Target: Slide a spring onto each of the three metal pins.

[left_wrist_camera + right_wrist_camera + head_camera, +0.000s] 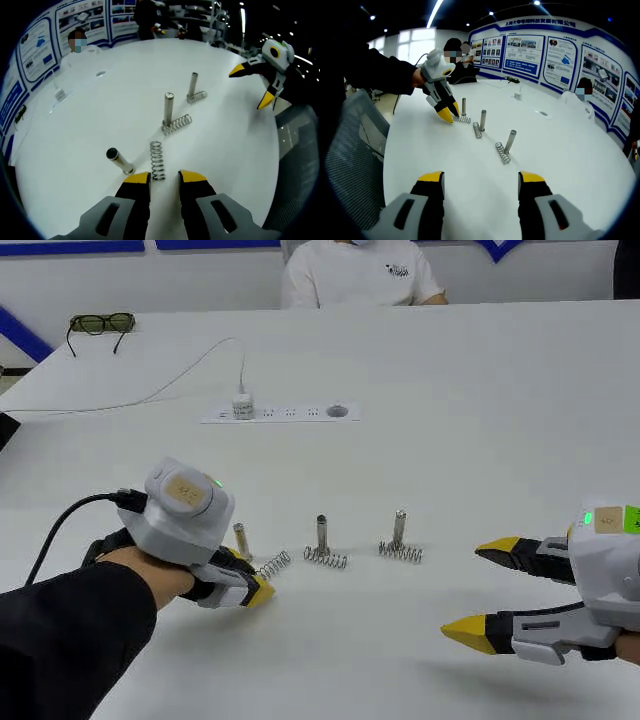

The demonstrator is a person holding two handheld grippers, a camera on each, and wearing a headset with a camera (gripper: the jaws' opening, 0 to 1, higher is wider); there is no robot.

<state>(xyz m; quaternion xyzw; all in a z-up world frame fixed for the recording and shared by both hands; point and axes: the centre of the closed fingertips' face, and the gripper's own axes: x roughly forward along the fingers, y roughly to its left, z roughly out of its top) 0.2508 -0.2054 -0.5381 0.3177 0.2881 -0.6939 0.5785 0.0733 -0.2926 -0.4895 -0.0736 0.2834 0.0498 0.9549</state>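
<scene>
Coiled springs [325,558] lying beside three cylindrical metal pins [322,532] on smooth white counter [450,420], yellow-tipped left tongs [165,176] hovering slightly apart by one spring, right tongs [482,176] gaping wide

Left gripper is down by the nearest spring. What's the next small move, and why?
Probably ease the left gripper slightly forward and close on the nearest spring. The jaws are open, the spring's near end lies at the gap between the tips, and nothing is gripped. That spring lies flat on the table beside its pin, not yet threaded.
</scene>
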